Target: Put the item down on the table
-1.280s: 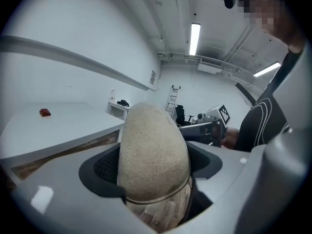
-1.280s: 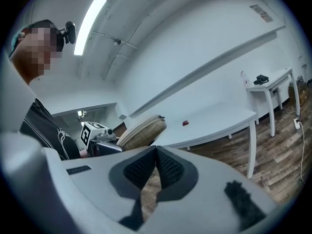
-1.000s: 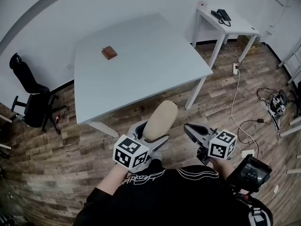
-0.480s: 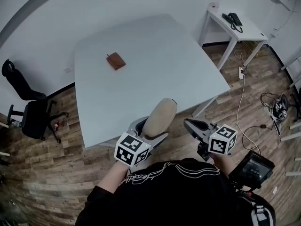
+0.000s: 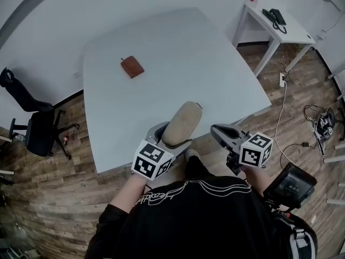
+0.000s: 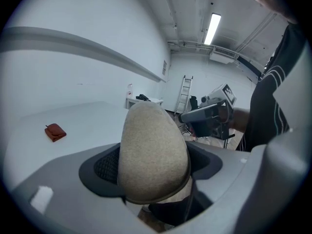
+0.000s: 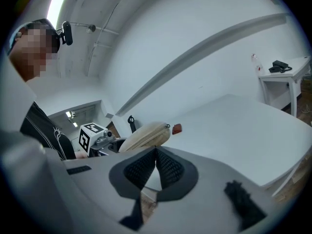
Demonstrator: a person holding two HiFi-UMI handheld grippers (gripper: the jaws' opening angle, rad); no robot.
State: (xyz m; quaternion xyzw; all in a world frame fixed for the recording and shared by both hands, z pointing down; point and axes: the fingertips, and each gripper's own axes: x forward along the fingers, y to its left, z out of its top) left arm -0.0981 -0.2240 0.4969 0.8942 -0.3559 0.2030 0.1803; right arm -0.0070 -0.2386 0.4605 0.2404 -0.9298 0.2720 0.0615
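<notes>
Beige case (image 5: 182,124) at edge of white table (image 5: 178,58); wood floor (image 5: 48,193), black chair (image 5: 38,128)

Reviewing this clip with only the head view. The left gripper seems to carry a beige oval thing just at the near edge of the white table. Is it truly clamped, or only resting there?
Observer: Clamped. The left gripper view shows the beige oval felt case wedged in the left gripper, with one of its dark pads on each side of the case.
Operator: And the right gripper, open or shut? From above I only see its marker cube and body.
Observer: Shut. In the right gripper view the right gripper has its mesh pads meeting in a line, with nothing between them.
</notes>
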